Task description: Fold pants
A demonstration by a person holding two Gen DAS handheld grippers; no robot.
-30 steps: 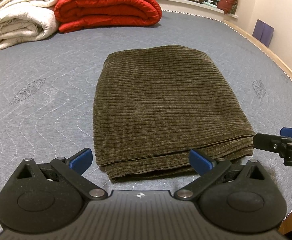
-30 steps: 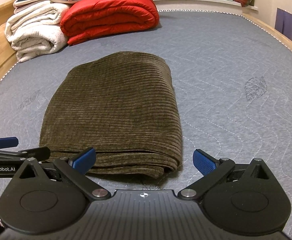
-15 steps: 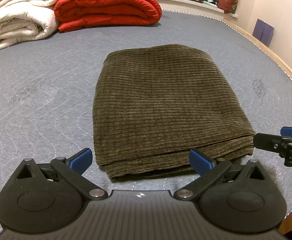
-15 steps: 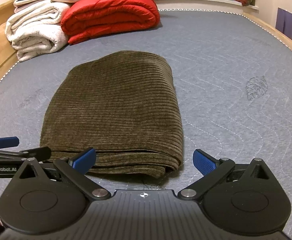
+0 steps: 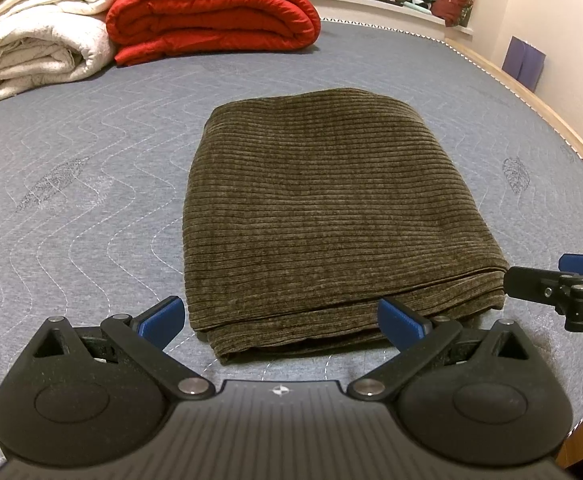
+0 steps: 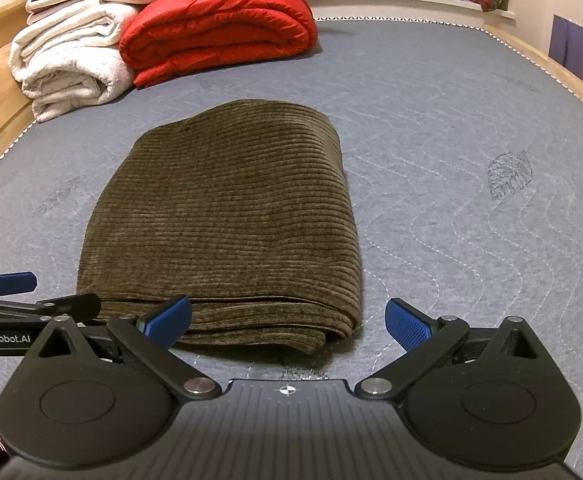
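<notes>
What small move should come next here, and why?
Probably withdraw both, or at most tidy the near edge. The olive-brown corduroy pants already lie folded in a compact, layered rectangle on the grey quilted mattress; the left hand-held gripper and right hand-held gripper are open, holding nothing.

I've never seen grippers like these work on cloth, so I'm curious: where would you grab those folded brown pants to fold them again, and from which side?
Probably the near edge of the pants, where the stacked layers show as open lips. The left gripper and right gripper, both open, sit low before it, one toward each near corner. Coming in flat along the mattress lets a finger slide under all layers.
</notes>
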